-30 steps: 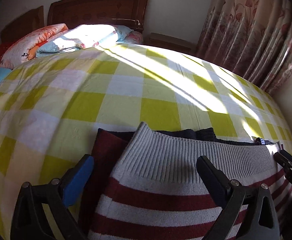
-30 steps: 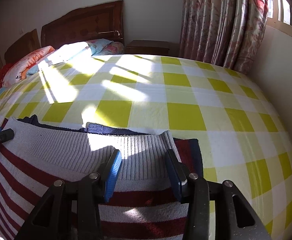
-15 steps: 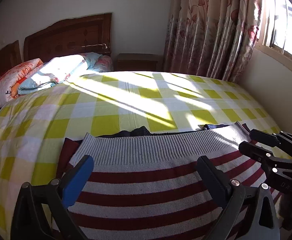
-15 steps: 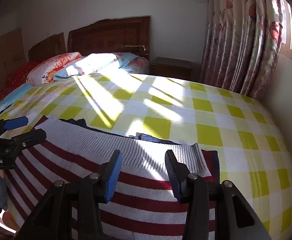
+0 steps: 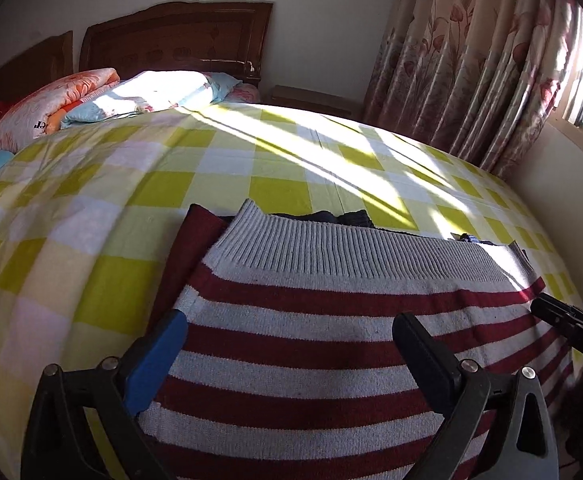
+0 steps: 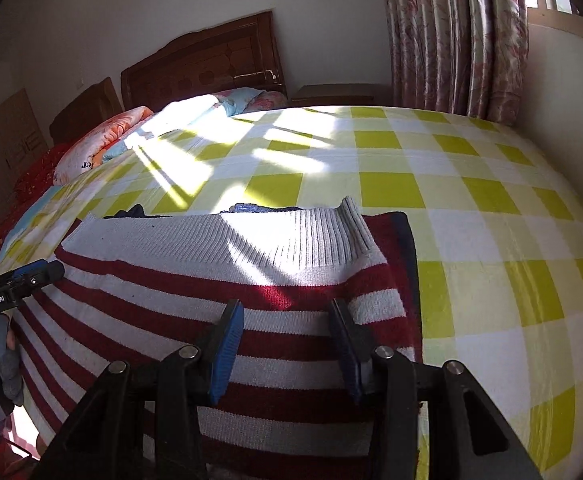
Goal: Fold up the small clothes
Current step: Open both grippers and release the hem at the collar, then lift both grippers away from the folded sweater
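Note:
A red-and-white striped knit sweater [image 5: 331, 320] with a grey ribbed hem lies flat on the near part of the bed; it also shows in the right wrist view [image 6: 195, 280]. Dark navy and maroon clothes peek out under its far edge [image 5: 343, 216]. My left gripper [image 5: 291, 340] is open and empty, hovering over the sweater's left part. My right gripper [image 6: 287, 320] is open and empty over the sweater's right part. Each gripper's tip shows at the edge of the other's view.
The bed has a yellow-and-white checked cover [image 5: 211, 160]. Pillows and folded quilts [image 5: 103, 100] lie by the wooden headboard [image 5: 171, 36]. Floral curtains [image 5: 471, 60] and a nightstand [image 5: 311, 98] stand at the far right. A wall runs along the bed's right side.
Both grippers have shifted and tilted over the sweater, first lifting, then dropping back closer. The sweater lies as before. Both jaws stay open.

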Demonstrator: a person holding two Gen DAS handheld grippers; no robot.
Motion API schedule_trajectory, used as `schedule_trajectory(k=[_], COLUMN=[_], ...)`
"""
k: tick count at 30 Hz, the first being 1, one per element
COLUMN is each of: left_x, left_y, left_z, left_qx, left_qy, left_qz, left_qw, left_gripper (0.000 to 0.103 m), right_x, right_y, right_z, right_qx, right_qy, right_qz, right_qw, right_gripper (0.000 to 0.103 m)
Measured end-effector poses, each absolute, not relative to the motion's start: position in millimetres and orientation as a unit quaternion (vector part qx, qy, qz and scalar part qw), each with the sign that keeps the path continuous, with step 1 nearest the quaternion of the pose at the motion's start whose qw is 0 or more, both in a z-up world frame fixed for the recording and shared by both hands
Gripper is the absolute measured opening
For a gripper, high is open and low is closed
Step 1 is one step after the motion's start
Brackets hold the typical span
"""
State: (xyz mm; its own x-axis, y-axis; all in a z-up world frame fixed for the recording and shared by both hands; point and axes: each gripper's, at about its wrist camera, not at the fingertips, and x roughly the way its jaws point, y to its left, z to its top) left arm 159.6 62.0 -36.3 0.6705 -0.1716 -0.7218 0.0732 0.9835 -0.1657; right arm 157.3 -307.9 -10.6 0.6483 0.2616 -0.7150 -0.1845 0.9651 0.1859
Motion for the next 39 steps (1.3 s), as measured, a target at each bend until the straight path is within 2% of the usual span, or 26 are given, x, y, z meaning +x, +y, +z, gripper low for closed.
schedule_trajectory(k=[3, 12, 16, 20, 29, 32, 35, 39], left_x=[163, 144, 119, 117, 90, 76, 80, 74], left_y=[47, 36, -6, -23, 62, 64, 66, 48], left_z=[-39, -25, -13, -25, -39, -40, -48, -37], left_qx=[-0.020, -0.027, 0.010, 0.047, -0.019, 0.010, -0.019, -0.007], left_qy=[0.410, 0.392, 0.370, 0.378, 0.367, 0.360, 0.388, 0.373], left_qz=[-0.054, -0.051, -0.097, -0.097, -0.059, -0.015, -0.030, -0.042], left_qw=[0.910, 0.918, 0.924, 0.920, 0.928, 0.933, 0.921, 0.927], left_gripper=[0.103, 0.103, 0.103, 0.103, 0.103, 0.103, 0.103, 0.103], right_x=[157, 147, 119, 105, 101, 87, 81, 73], right_y=[-304, -280, -227, -186, -291, -324, -320, -277], right_z=[-11, 1, 17, -5, -6, -7, -2, 6], right_qx=[0.032, -0.035, -0.080, -0.145, -0.044, -0.003, -0.019, -0.058], right_qy=[0.400, 0.390, 0.365, 0.379, 0.382, 0.371, 0.362, 0.341], right_qz=[0.110, 0.061, 0.147, 0.176, 0.086, 0.077, 0.065, 0.102], right_qw=[0.910, 0.918, 0.916, 0.897, 0.919, 0.926, 0.930, 0.933], right_gripper=[0.045, 0.045, 0.045, 0.045, 0.046, 0.046, 0.046, 0.046])
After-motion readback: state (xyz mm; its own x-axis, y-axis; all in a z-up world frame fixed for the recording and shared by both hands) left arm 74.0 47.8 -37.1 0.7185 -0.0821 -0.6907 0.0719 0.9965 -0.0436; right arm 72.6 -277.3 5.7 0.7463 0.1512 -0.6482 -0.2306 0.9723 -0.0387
